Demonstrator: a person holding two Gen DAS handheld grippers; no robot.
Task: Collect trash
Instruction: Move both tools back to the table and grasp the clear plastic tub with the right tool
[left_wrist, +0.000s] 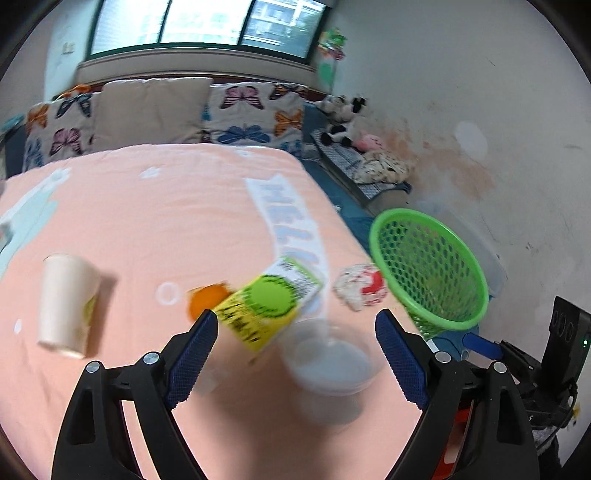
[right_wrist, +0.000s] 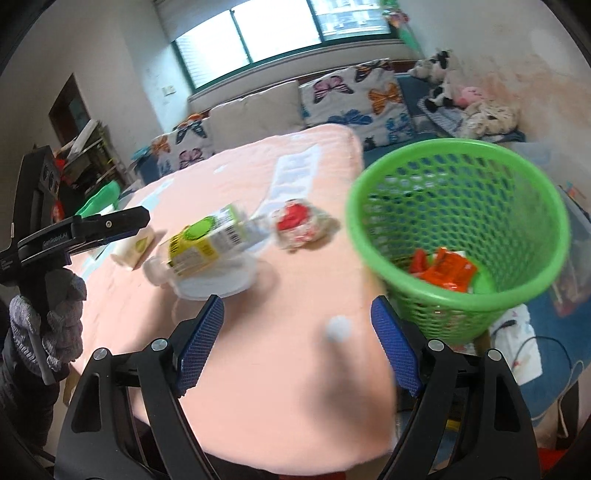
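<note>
Done: I see one orange wrapper (right_wrist: 443, 269) in the green basket (right_wrist: 554, 236).
Left: carton (left_wrist: 266, 306), cup (left_wrist: 68, 302), crumpled wrapper (left_wrist: 360, 286), bowl (left_wrist: 332, 358).
Grippers: left gripper (left_wrist: 295, 354) and right gripper (right_wrist: 297, 343) both spread apart, empty.

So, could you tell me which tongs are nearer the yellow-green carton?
Left. The left tongs are open right at the yellow-green carton; the right tongs sit farther back, beside the green basket.

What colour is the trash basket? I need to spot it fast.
Bright green mesh basket, clearest in the right wrist view.
</note>
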